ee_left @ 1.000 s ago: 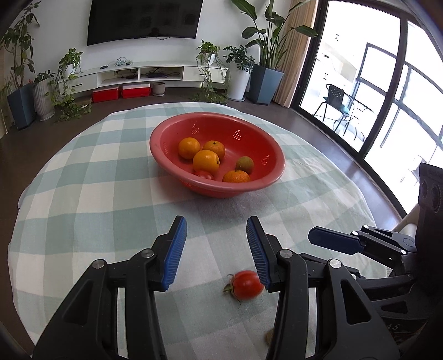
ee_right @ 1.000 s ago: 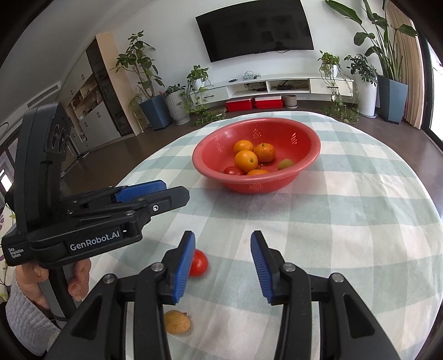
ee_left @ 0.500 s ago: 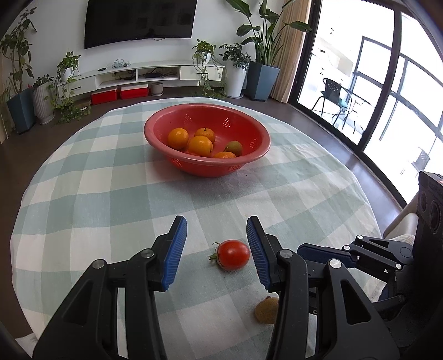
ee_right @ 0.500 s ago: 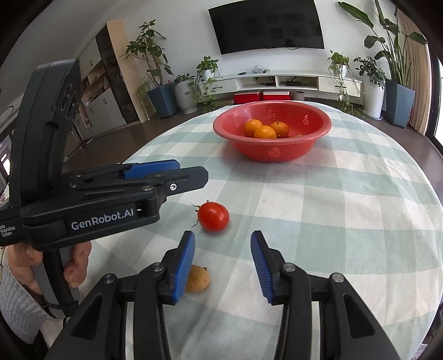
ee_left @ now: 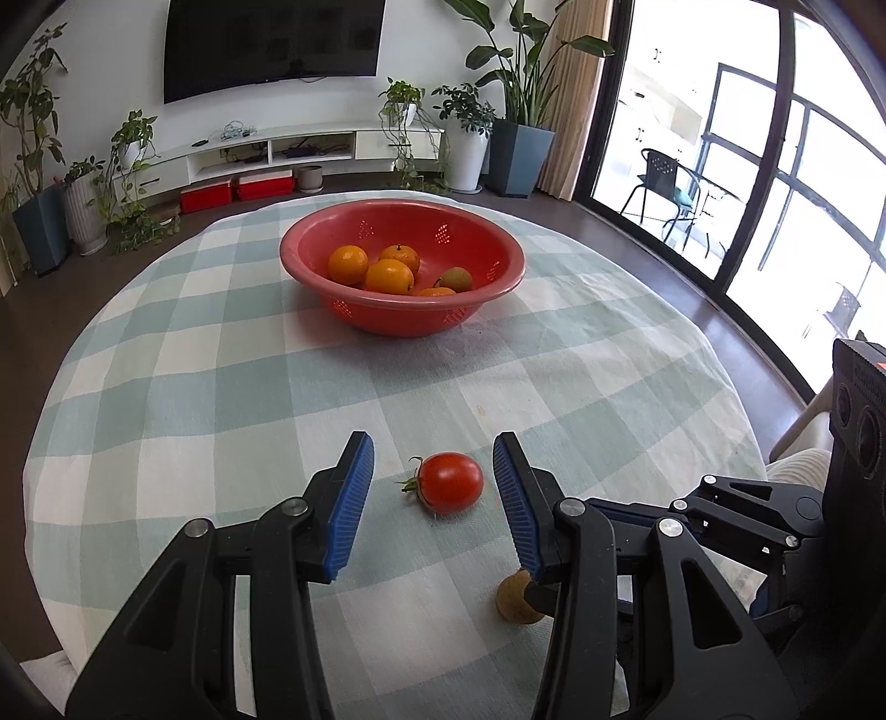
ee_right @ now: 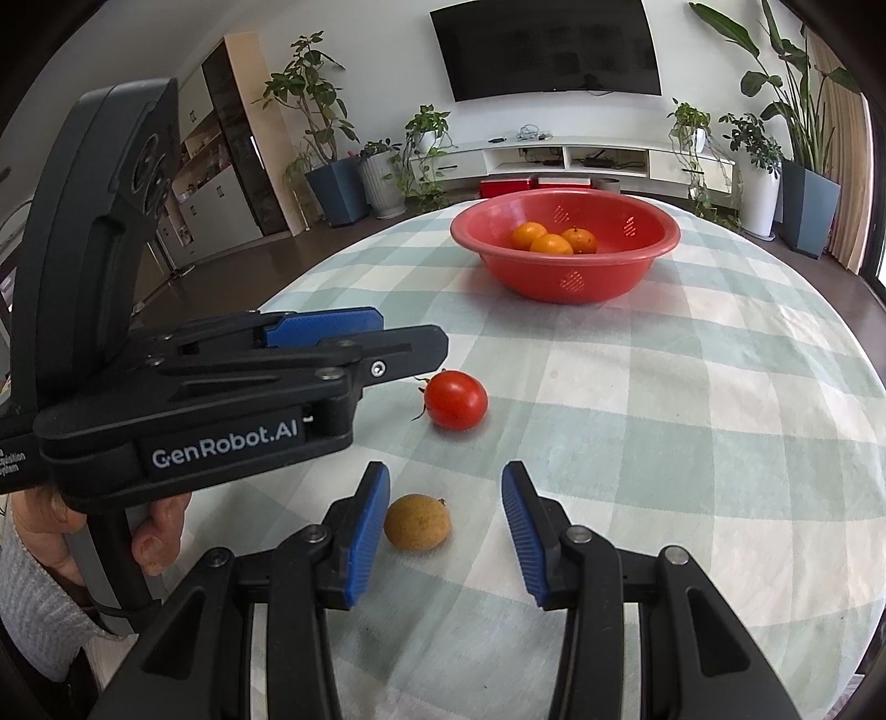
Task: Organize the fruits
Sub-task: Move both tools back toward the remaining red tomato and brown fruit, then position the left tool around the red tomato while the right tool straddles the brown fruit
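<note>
Checked tablecloth (ee_left: 232, 399), living room | one bowl (ee_left: 498, 277): four oranges (ee_left: 389, 275) | one tomato (ee_left: 451, 481), one brown fruit (ee_right: 417, 521) | left gripper (ee_left: 433, 487), right gripper (ee_right: 443, 523) spread wide, holding nothing

a white wall carries a dark curved television (ee_left: 274, 47) above a long low white media shelf (ee_left: 288, 149) with two red boxes (ee_left: 238, 191) beneath. potted plants (ee_left: 498, 99) line the dark floor (ee_left: 637, 227). tall black-framed glass doors (ee_left: 747, 166) let in bright daylight, with a beige curtain (ee_left: 576, 105) beside them. in the right wrist view, a tall cabinet (ee_right: 238, 144) stands at the left.
</note>
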Motion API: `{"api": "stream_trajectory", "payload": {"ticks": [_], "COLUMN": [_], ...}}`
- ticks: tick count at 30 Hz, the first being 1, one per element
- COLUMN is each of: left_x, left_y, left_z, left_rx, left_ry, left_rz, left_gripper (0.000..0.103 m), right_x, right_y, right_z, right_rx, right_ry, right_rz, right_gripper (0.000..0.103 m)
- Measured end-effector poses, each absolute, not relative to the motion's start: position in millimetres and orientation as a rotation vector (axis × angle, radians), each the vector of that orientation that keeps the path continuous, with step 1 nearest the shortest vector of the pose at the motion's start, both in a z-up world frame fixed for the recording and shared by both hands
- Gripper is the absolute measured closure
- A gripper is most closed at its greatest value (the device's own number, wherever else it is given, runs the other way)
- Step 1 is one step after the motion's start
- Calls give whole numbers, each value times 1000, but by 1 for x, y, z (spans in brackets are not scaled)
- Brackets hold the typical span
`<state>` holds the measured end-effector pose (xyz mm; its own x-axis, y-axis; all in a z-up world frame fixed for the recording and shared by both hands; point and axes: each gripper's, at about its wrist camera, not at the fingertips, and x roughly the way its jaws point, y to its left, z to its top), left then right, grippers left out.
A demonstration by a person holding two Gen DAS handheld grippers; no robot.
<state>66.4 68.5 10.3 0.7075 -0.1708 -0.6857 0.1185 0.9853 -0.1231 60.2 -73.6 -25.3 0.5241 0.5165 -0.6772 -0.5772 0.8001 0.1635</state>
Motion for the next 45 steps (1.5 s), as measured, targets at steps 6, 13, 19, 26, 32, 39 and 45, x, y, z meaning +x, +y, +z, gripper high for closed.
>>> {"api": "stream_trajectory", "payload": {"ticks": [6,13,19,26,32,39,45], "left_x": [65,64,64,63,64,65,65], "left_y": [68,65,64,63,64,66,67], "left_z": [10,8,7,6,2,-1,-2], "left_rx": [-68,-62,-60,-60,-63,-68,-72], "left_ry": [769,774,777,778,782,787,790], "left_rz": [-163,-169,-172,-173,-171,-170,-167], "left_gripper": [60,60,60,60,60,60,60], "right_x": [56,52,50,47,47,47,48], "right_y": [-71,-69,-66,-64,-62,-61,-60], "right_z": [-27,-29,-31,-32,-34,-36,-36], "right_rx": [-97,-111,-125,-132,-137,-138,-137], "right_ry": [780,785,789,795,801,808,810], "right_rz": [662,666,669,672,675,675,675], "right_gripper": [57,57,57,57,57,57,57]}}
